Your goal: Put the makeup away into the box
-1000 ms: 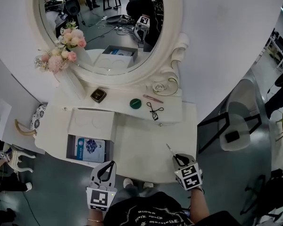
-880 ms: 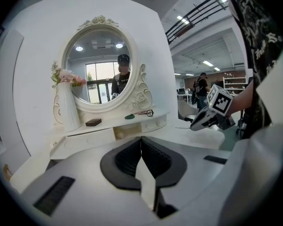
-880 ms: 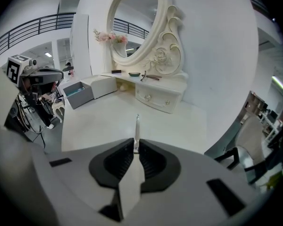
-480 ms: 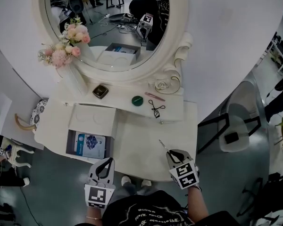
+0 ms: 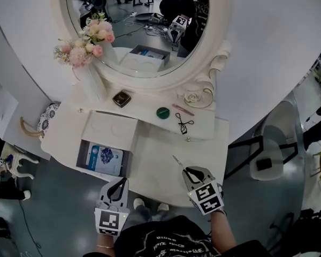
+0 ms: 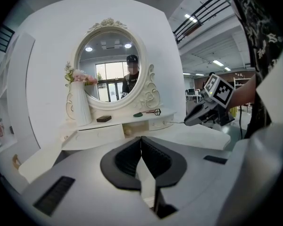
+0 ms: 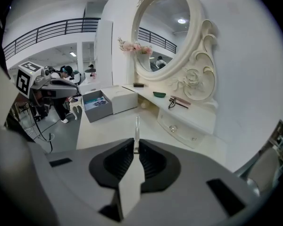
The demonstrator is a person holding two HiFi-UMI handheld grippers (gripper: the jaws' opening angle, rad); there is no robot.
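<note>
My right gripper [image 5: 188, 171] is shut on a thin silvery makeup stick [image 5: 177, 161] that juts forward from its jaws over the front right of the white dressing table [image 5: 160, 165]; in the right gripper view the stick [image 7: 137, 130] rises from between the pads. The open box [image 5: 80, 155] sits at the table's front left, its white lid [image 5: 112, 133] behind it. My left gripper [image 5: 119, 183] hangs shut and empty just off the table's front edge, right of the box. On the raised shelf lie a dark compact [image 5: 121, 98], a green round case [image 5: 162, 112], a pink stick [image 5: 183, 110] and a black eyelash curler [image 5: 184, 123].
A large oval mirror [image 5: 144, 31] stands behind the shelf, with a white vase of pink flowers [image 5: 93, 79] at its left. A small drawer knob [image 5: 188, 140] shows under the shelf. A chair [image 5: 267, 154] stands right of the table, a stool [image 5: 45, 122] at the left.
My right gripper, still gripping the thin stick, has lifted and shifted left over the table toward the box side. The left gripper has barely moved. The head view has swung slightly.
</note>
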